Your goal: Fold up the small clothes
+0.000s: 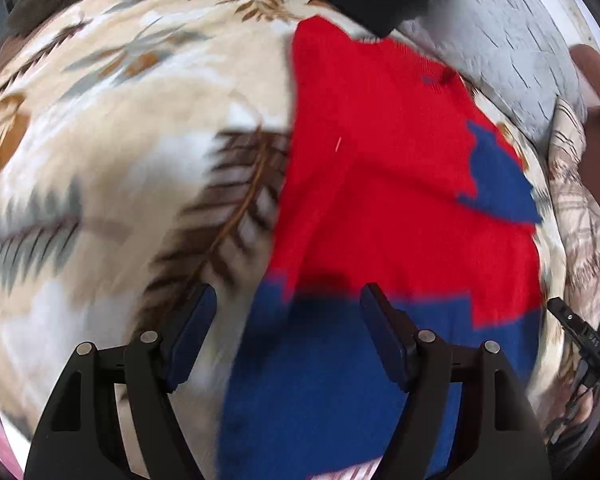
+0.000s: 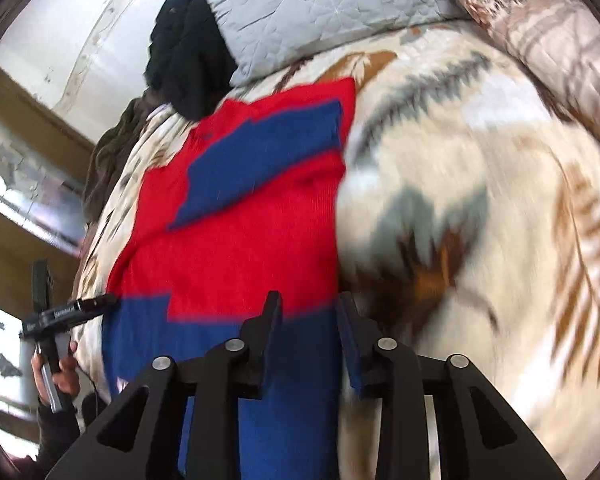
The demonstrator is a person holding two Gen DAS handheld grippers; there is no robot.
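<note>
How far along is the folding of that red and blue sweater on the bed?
Partly done: the sweater lies on the leaf-print blanket with its sides seemingly folded in, forming a long strip. Nothing is in hand: the left hand-held gripper and right hand-held gripper hang open above its blue hem. Left: probably folding it across its length.

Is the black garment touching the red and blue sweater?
Touching. The right wrist view shows the black garment overlapping the red and blue sweater at its top edge, no blanket between.

sweaters: one, red and blue (image 1: 380, 184)
pillows: one, grey (image 2: 312, 4)
blankets: one, leaf-patterned (image 1: 140, 152)
black garments: one (image 2: 184, 56)
tongs: two, left (image 1: 288, 312), right (image 2: 308, 316)
</note>
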